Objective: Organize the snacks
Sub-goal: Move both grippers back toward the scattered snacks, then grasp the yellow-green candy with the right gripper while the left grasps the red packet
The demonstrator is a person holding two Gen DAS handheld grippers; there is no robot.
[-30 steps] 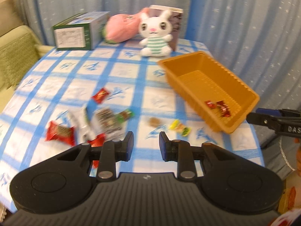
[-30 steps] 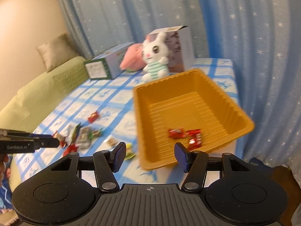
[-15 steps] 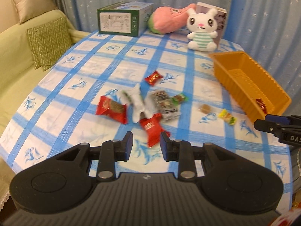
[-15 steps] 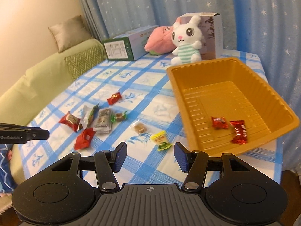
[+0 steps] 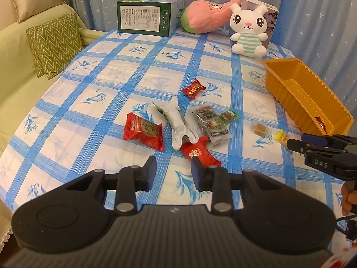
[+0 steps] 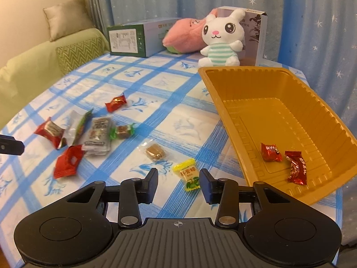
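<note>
Home living room, sofa [image 5: 20,51], curtains [image 6: 312,22], tablecloth [image 5: 133,71]

"DAS" — right claw [image 5: 296,141] body

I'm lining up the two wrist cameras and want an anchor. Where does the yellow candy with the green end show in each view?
Left wrist: the yellow candy lies far right, partly hidden behind the right gripper, just below the orange tray.
Right wrist: it lies low in the middle, between the right gripper's open fingers, left of the tray.
Shared landmark: the white bunny plush.
</note>
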